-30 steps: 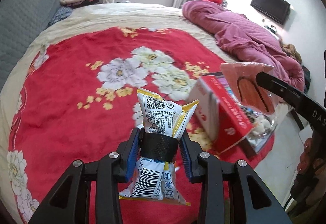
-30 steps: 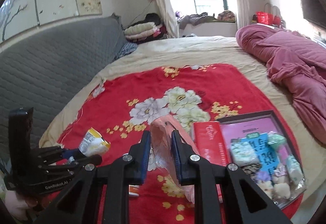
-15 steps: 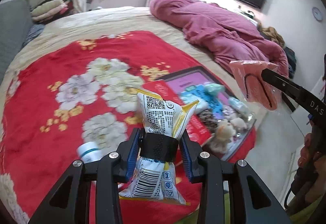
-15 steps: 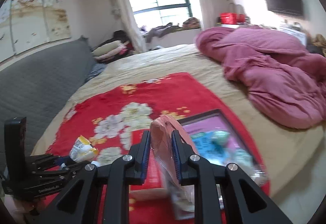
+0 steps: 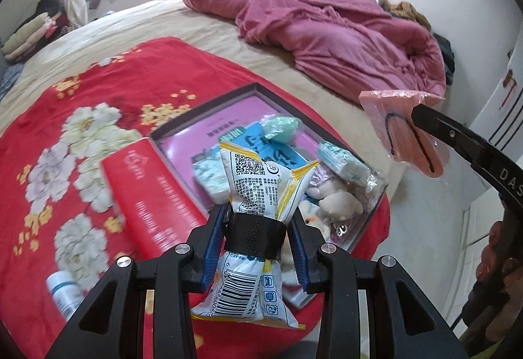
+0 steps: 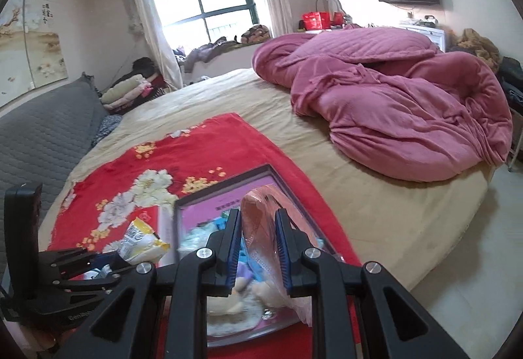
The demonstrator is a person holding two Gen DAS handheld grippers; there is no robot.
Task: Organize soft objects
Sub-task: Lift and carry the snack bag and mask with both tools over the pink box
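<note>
Left gripper (image 5: 256, 236), left wrist view: closed on a snack packet (image 5: 258, 192), pinched at the waist by the blue pads. The packet is glossy white-and-yellow film, crinkled, printed with a code square and a barcode, puffed above and below the grip. It is held above the near end of the open box (image 5: 258, 87), which lies on the red flowered blanket (image 5: 81, 91). In the box are seen small wrapped packs, a green soft lump and pale plush pieces; a red lid (image 5: 147, 192) lies touching its left side. A small white bottle (image 5: 63, 292) lies on the blanket near the lower left.

Advice for the step, judged: the packet is best lowered into a bare patch of the box before the grip is eased, so it is not dropped on the rim.

Right gripper (image 6: 258, 247), right wrist view: closed on a pink bag (image 6: 261, 221) of thin, clear-wrapped, slack film, hanging limp over the box. The bag is best set down flat, clear of the packet. A rumpled, quilted pink duvet (image 6: 392, 104) is heaped on the beige bed.
</note>
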